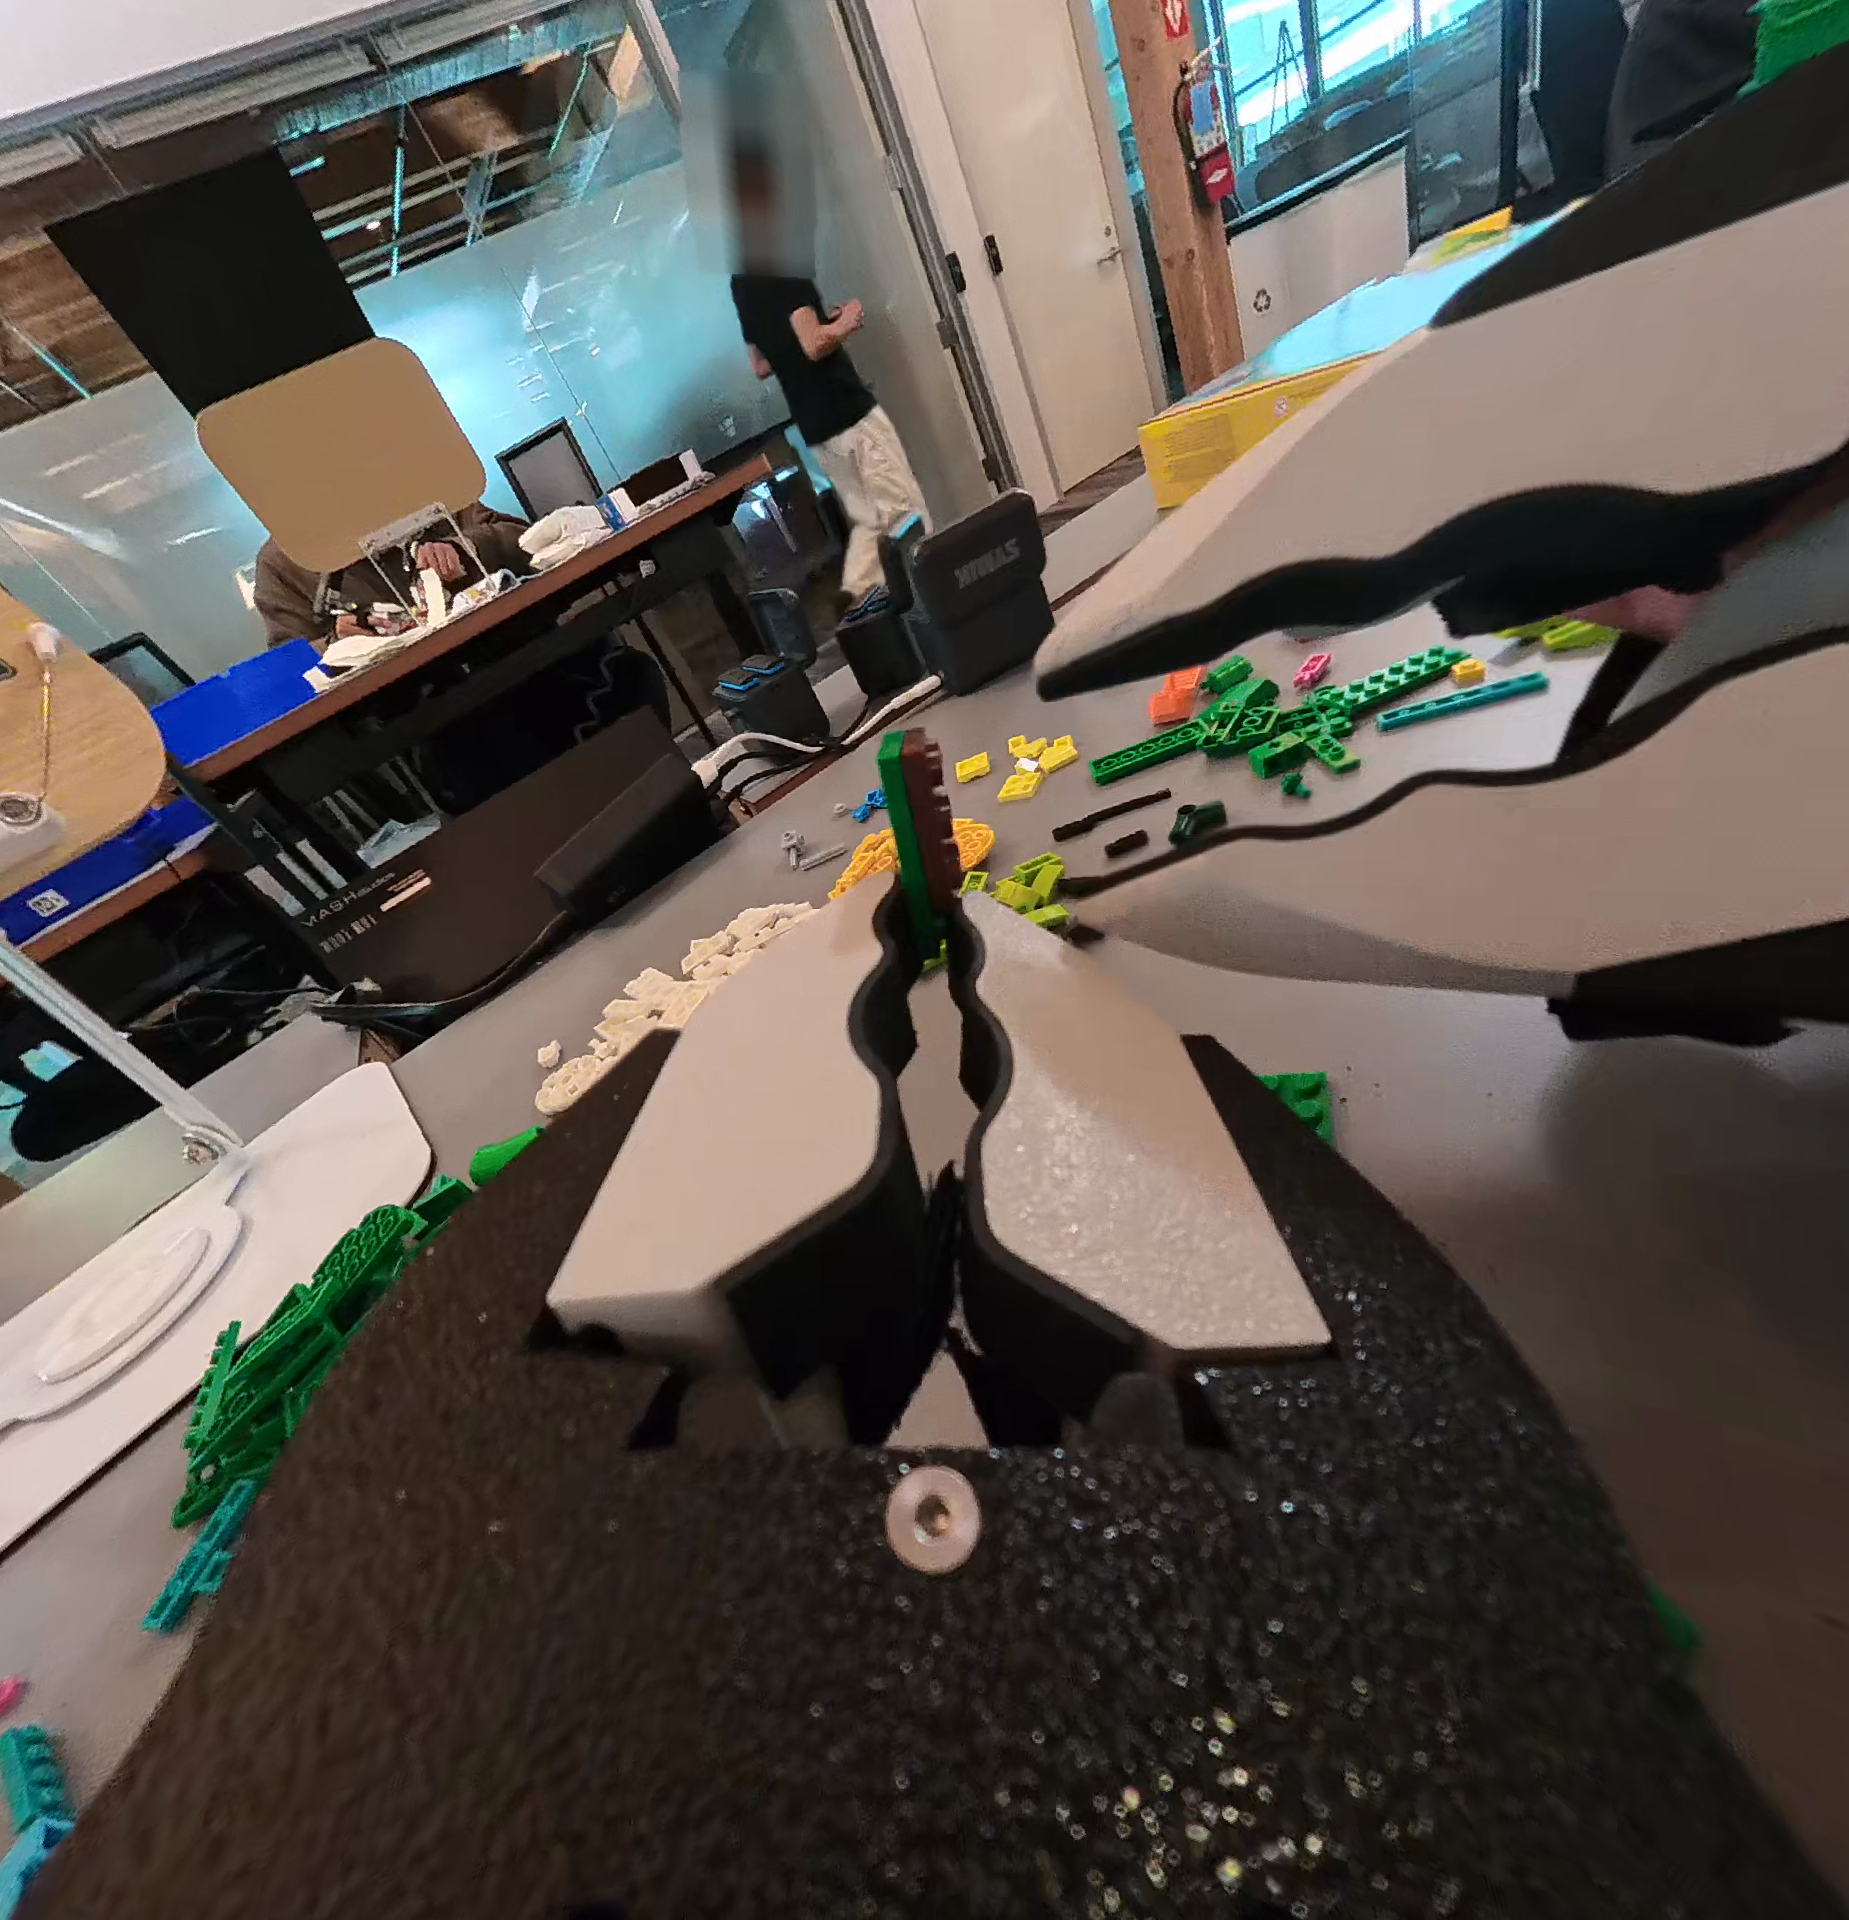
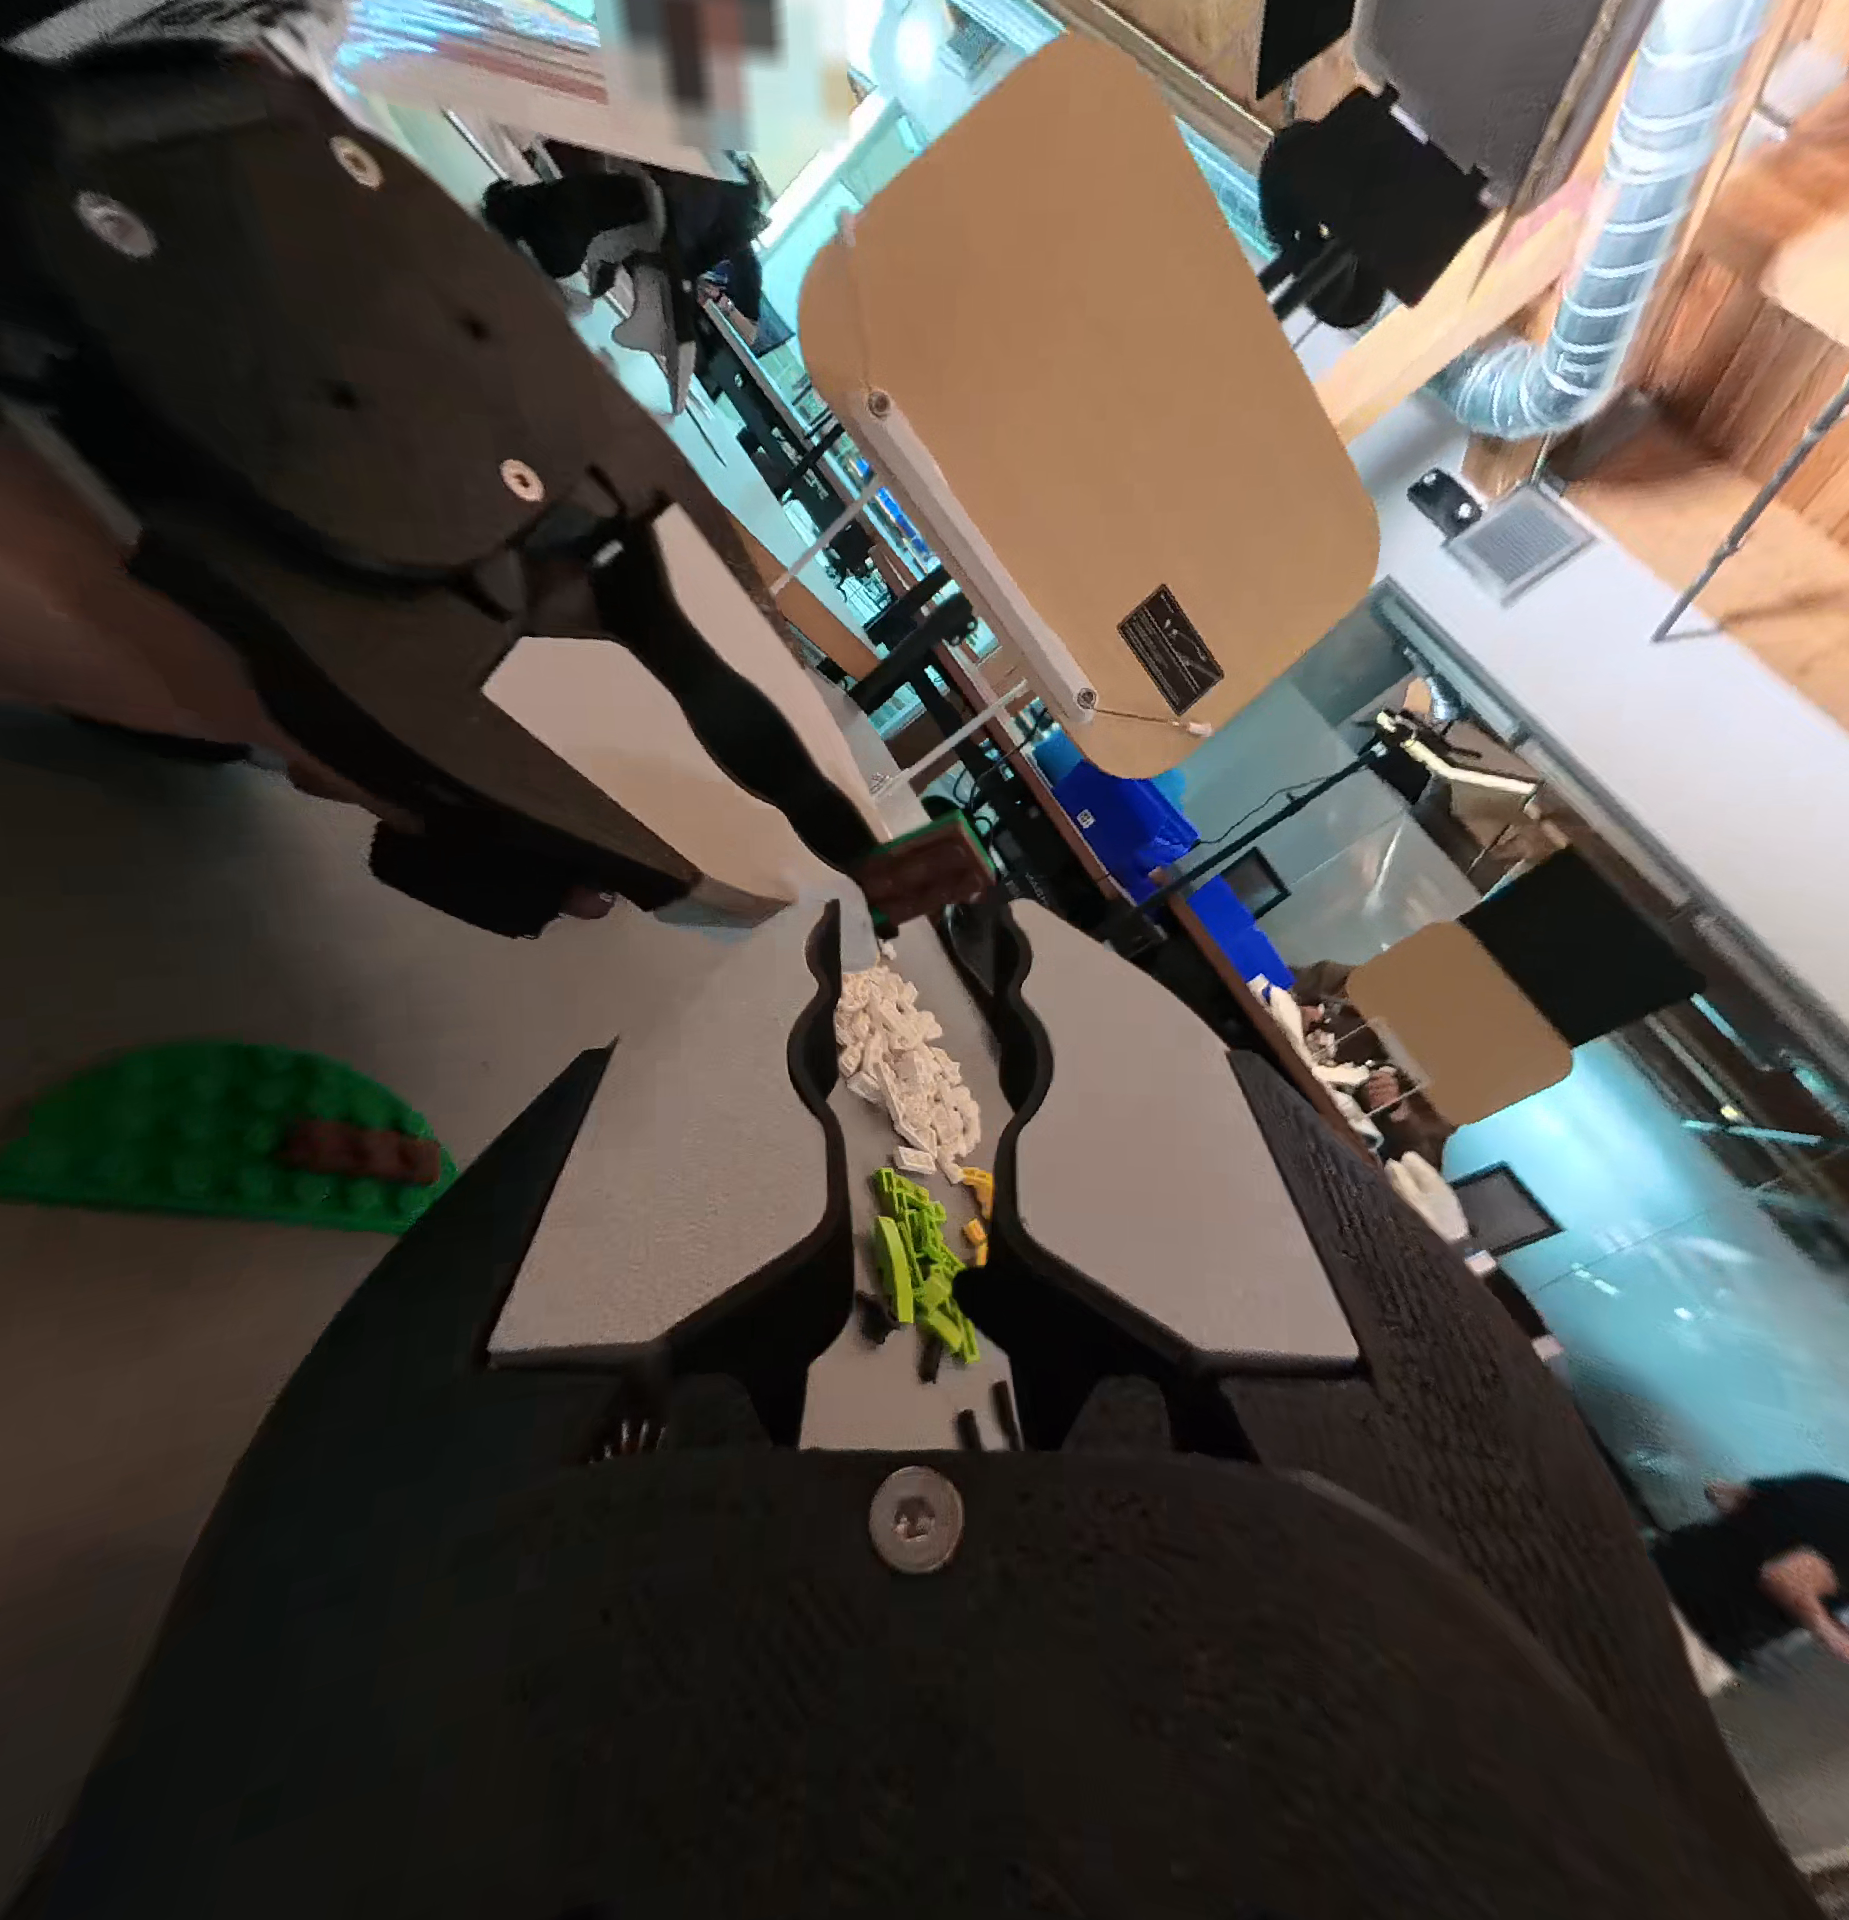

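In the left wrist view, at frame centre, the left gripper [image 1: 925, 940] has its jaws pinching the lower end of a green-and-brown brick stack [image 1: 918, 831], upright above the grey counter [image 1: 1419, 1143]. It looks light, stiff and slick; the flat sides seem the best hold.

In the right wrist view, the right gripper [image 2: 915, 935] has its jaws spread and empty, just below the stack [image 2: 930, 868] at centre, with white bricks [image 2: 904, 1060] beyond.
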### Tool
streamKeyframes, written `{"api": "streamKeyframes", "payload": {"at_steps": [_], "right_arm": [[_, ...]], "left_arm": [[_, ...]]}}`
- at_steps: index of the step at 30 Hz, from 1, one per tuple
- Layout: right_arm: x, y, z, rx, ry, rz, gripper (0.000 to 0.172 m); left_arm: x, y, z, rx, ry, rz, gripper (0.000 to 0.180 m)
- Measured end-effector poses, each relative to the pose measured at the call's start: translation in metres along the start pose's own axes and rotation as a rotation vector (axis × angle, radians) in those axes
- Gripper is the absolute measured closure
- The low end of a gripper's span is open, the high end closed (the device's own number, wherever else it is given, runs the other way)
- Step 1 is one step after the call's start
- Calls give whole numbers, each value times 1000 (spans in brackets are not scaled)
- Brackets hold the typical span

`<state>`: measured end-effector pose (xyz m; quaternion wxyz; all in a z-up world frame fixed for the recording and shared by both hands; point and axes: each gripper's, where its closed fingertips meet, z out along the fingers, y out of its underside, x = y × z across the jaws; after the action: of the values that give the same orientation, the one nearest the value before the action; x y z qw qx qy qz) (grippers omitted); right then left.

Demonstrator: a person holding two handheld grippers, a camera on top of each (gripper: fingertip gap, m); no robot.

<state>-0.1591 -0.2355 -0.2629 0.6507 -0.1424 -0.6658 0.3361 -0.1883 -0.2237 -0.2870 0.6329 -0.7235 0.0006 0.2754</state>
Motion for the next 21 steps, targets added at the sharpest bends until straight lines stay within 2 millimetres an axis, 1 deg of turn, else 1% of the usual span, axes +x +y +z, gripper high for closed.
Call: {"api": "streamKeyframes", "payload": {"at_steps": [5,8,9,11,13,15,19,21], "right_arm": [[-1,-2,0,-2,16,-51,147],[0,-1,0,-4,14,-14,149],[0,-2,0,6,0,38,149],[0,-4,0,26,-46,208,149],[4,-2,0,32,-65,370,149],[8,0,0,42,-79,498,149],[9,-2,0,80,-152,753,149],[9,-2,0,93,-179,850,150]], "left_arm": [[3,0,0,3,1,34,176],[4,-1,0,7,-1,52,177],[4,-1,0,10,-2,60,177],[5,-4,-1,21,-4,79,176],[6,-6,-1,37,-11,106,177],[7,-8,-2,42,-19,139,177],[11,-9,-2,47,-21,196,176],[12,-10,-2,50,-25,217,177]]}}
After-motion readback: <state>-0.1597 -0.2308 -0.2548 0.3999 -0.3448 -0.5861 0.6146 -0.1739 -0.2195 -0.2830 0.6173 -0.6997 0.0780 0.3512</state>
